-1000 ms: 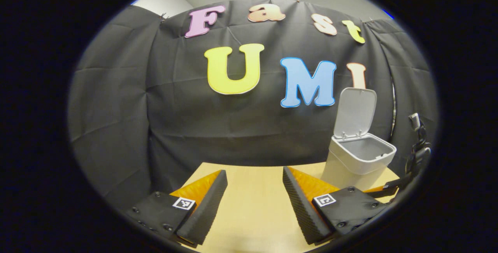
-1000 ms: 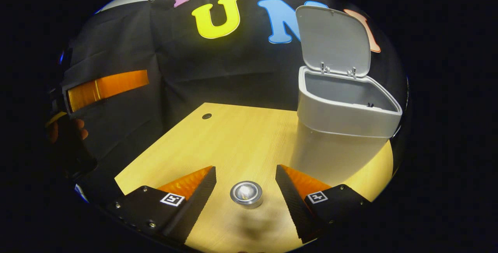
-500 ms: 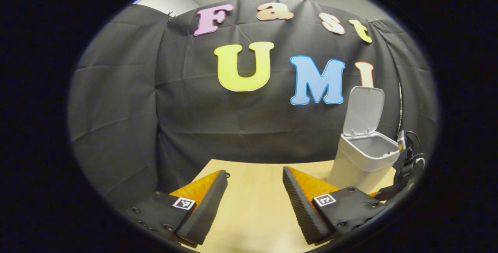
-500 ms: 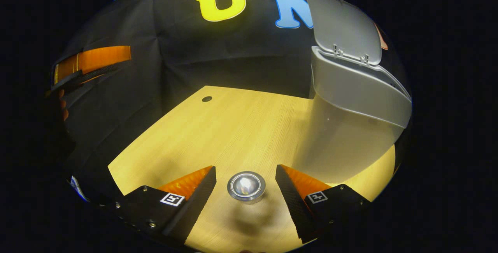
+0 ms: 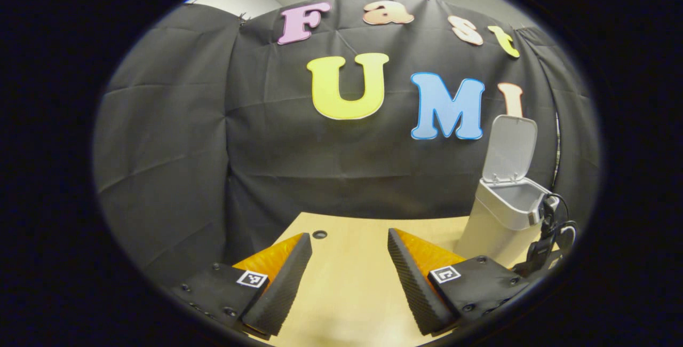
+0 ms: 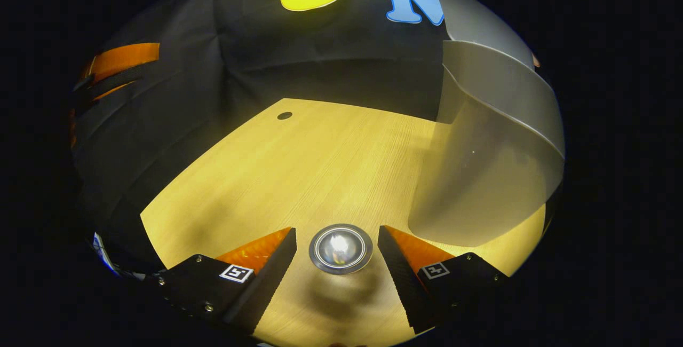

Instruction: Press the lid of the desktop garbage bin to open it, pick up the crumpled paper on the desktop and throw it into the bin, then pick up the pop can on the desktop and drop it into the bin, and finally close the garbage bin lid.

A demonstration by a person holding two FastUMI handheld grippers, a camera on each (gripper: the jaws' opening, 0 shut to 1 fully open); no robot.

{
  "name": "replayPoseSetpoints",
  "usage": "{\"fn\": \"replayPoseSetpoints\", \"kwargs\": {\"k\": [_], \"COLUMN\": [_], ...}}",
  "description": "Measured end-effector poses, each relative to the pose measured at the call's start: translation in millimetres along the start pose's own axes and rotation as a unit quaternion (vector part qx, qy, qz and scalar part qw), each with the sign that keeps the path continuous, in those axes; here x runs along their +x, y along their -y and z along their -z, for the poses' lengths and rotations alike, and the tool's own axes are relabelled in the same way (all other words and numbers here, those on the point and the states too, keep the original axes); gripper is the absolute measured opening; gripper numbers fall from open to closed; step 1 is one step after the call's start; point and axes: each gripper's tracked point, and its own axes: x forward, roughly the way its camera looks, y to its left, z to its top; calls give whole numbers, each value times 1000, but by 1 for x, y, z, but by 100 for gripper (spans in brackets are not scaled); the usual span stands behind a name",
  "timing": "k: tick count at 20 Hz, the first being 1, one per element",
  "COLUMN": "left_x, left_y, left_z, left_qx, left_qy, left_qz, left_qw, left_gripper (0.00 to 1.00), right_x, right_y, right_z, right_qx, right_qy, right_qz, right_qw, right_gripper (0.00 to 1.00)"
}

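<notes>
We hold the right gripper (image 6: 337, 243) wide open astride the upright silver metal pop can (image 6: 340, 248), low centre, ready to clasp it; the open-lidded grey plastic bin (image 6: 493, 144) waits right. The left gripper (image 5: 349, 264), bottom centre, gapes empty.

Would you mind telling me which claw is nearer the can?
Right. The right claw is open with the can between its fingers; the left claw is off to the side.
</notes>
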Motion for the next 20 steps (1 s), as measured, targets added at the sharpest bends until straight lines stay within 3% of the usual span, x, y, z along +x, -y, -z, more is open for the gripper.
{"fn": "replayPoseSetpoints", "kwargs": {"k": [5,9,10,12,13,15,16,17,19,20], "left_x": [-5,-7,-8,-8,-8,-8,-8,-7,-8,-6], "left_y": [-13,-21,-22,-24,-24,-25,-24,-23,-22,-22], "left_z": [5,8,9,9,11,12,12,13,14,14], "left_qx": [-1,-5,-7,-9,-11,-15,-16,-18,-18,-18], "left_qy": [-6,-9,-10,-12,-12,-15,-15,-15,-15,-15], "left_qz": [-14,-23,-24,-26,-26,-26,-26,-25,-24,-23], "left_qw": [1000,1000,1000,1000,1000,999,999,999,999,999], "left_gripper": [85,86,95,95,95,95,100,95,95,100], "right_x": [12,17,19,19,19,19,19,18,17,16], "right_y": [4,8,10,9,7,8,8,9,10,10], "right_z": [9,15,16,18,18,18,18,17,16,14], "right_qx": [3,-1,-2,-4,-4,-6,-8,-10,-12,-11], "right_qy": [-15,-25,-28,-29,-29,-30,-30,-29,-25,-23], "right_qz": [5,12,14,17,17,17,16,18,21,21], "right_qw": [1000,1000,1000,999,999,999,999,999,999,999], "right_gripper": [99,99,99,100,88,86,85,85,84,84]}}
